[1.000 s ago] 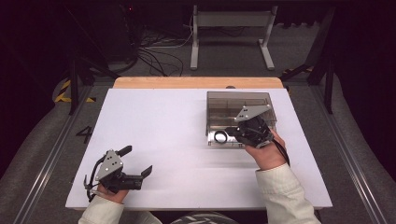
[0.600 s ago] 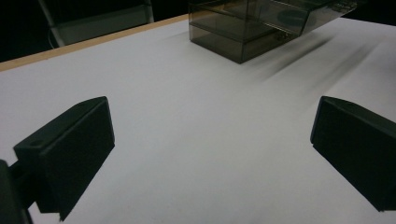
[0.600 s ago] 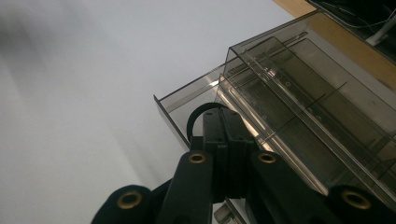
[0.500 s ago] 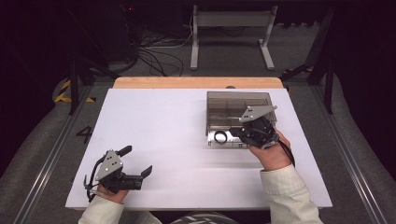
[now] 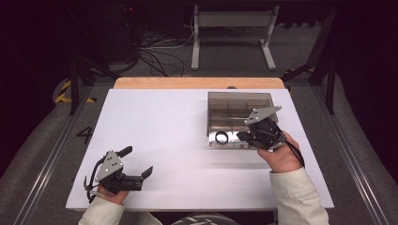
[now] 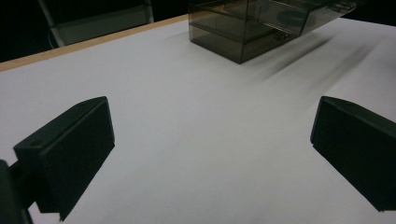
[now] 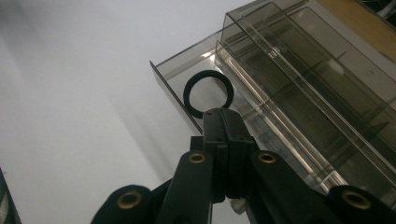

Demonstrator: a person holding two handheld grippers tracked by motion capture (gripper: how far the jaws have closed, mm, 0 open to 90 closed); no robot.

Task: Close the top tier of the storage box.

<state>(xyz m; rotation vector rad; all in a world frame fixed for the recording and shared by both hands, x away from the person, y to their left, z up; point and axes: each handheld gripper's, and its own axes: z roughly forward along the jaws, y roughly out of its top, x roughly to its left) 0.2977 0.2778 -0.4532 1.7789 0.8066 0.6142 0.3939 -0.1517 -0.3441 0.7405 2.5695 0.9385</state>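
**Barely any movement: your right grip on the ring holds at the organiser's near edge**

Since a second ago, hardly anything has shifted. Your right hand-held gripper (image 5: 243,136) has crept only slightly along the near edge of the smoked plastic organiser (image 5: 239,101), which sits toward the far right corner of the bench (image 5: 159,122). Its jaws are pressed together, clamped on the rim of the black ring (image 7: 208,94). In the right gripper view the ring stands up past the jaw tips, over the open front compartment; whether it rests on the tray floor I cannot tell.

Your left hand-held gripper (image 5: 136,164) has stayed put near the bench's near left corner, jaws wide apart, holding nothing.

My reading: the ring is secured but not yet carried anywhere, so the lift or placement remains ahead.
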